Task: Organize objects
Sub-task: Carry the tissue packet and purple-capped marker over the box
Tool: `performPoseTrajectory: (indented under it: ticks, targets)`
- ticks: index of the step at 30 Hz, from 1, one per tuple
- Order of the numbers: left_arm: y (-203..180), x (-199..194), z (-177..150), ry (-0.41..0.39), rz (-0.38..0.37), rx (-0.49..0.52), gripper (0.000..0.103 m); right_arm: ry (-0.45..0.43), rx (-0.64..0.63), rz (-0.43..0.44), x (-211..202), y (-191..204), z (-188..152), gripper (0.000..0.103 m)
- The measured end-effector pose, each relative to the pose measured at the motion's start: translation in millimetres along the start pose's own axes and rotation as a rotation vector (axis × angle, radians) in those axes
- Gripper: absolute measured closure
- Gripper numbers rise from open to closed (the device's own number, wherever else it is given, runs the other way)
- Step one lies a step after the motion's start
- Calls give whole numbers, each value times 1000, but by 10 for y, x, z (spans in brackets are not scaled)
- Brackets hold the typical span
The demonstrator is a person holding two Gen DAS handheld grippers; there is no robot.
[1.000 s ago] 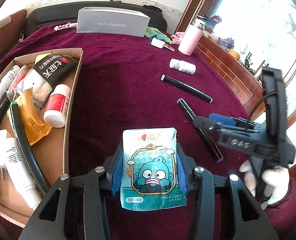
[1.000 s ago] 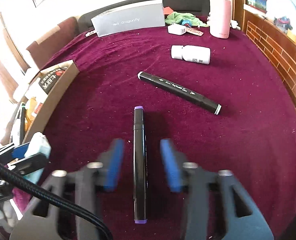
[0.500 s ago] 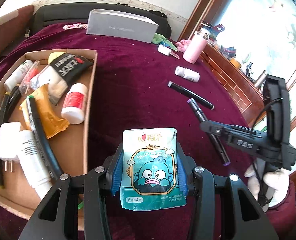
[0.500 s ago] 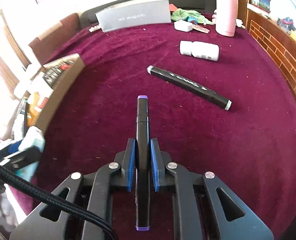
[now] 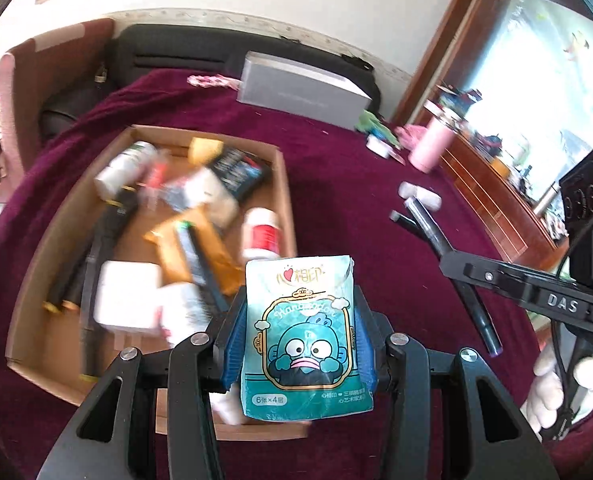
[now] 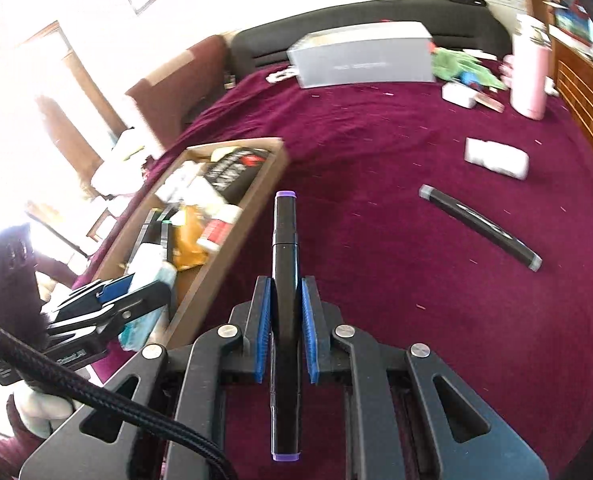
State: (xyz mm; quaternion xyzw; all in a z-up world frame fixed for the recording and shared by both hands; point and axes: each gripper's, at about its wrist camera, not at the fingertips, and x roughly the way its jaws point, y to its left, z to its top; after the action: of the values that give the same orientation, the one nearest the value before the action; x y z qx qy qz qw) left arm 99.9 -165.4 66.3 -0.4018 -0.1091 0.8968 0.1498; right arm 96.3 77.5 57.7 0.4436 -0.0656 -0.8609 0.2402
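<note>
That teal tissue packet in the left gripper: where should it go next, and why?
Probably a little further over the cardboard box, then release. The left gripper clamps the tissue packet above the box's near corner, and similar small items already lie inside, so dropping it there fits the tidying.

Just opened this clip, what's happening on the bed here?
A person is tidying loose items off a maroon bedspread into a cardboard box. The left gripper is shut on a teal tissue packet at the box's near corner. The right gripper is shut on a purple-capped black marker, lifted and pointing toward the box. A second black marker, a white bottle and a pink flask are not yet boxed.
</note>
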Motion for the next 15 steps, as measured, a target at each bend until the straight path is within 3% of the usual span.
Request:
performPoseTrajectory:
  ticks: [15]
  targets:
    - [883,-118,99,-19,182,-40,63,115,-131,92,795,995,266,90]
